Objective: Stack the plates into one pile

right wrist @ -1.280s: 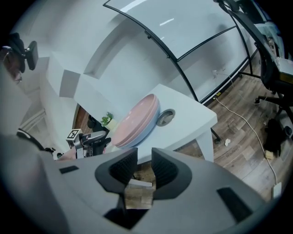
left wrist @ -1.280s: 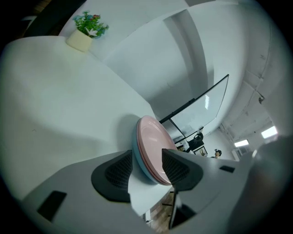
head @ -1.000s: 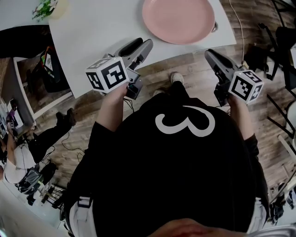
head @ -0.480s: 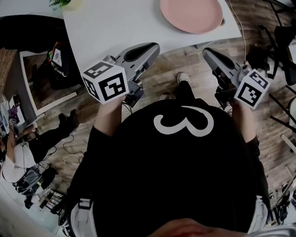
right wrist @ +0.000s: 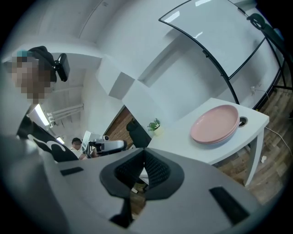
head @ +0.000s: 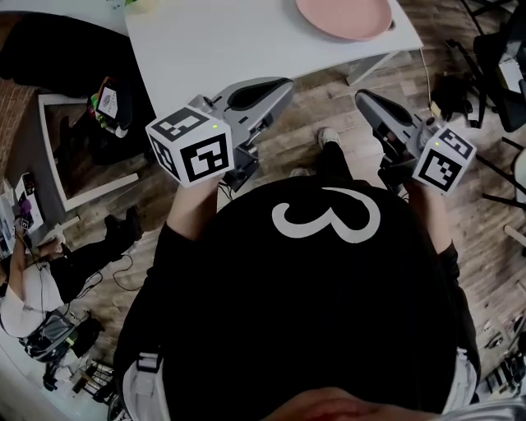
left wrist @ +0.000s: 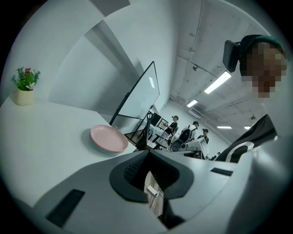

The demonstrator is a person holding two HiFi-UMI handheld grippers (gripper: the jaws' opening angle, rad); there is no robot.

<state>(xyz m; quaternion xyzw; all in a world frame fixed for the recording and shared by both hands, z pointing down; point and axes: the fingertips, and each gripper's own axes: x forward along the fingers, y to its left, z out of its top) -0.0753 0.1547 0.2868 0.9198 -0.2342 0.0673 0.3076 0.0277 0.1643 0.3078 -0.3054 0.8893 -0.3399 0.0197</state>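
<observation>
Far left on the surface [head: 214, 41] there is a potted plant [left wrist: 25, 84]. In the head view only a green scrap of it shows, cut off by the top edge.

Your left tool [head: 279, 85] is raised with its tip at the near edge of the surface and touches nothing. Its jaws have just been closing and now stand clenched, pads together. Nothing sits between them; the slot behind the pads [left wrist: 137, 167] shows only a strip of wood floor [head: 304, 123].

The plates [head: 345, 16] are pink and lie in one pile at the far right corner of the surface. The head view cuts the pile off at the top edge. Both gripper views show it whole, with stacked rims at its side, but how many plates it holds is hard to tell.

Your right tool [head: 363, 98] is held over the floor, off the surface and well apart from the pile. Its jaws have also just been closing. They are clenched and empty.

Your black shirt [head: 312, 312] fills the lower head view and hides the floor beneath it.
</observation>
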